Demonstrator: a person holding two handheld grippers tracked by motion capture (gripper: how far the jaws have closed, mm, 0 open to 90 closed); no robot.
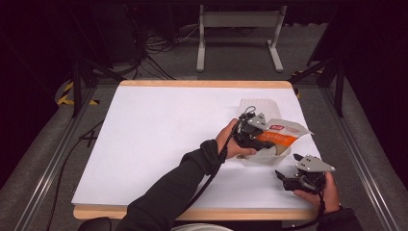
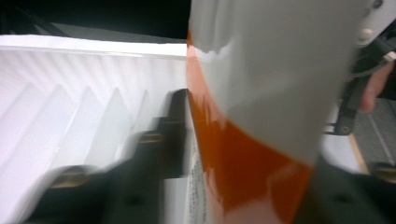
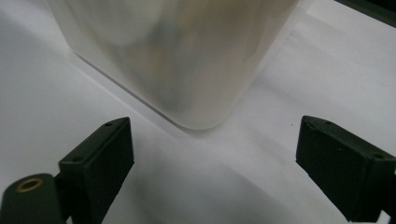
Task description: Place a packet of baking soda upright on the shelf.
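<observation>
Nearby, translucent container [image 1: 262,108] beneath pouch [image 1: 281,134]

The plastic container [image 1: 262,113] blocks the table's [image 1: 159,130] right side, while its left lies open.

Table [image 1: 159,134] brightly lit, surroundings dark; left gripper view motion-blurred; container [image 3: 177,56] soft, unfocused.

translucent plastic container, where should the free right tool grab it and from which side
Grip the near corner wall of the translucent plastic container at its rim, coming from the person's side, where the open right tool already faces it. The left tool holds the orange-and-white packet over its far part, so that side is crowded.
</observation>
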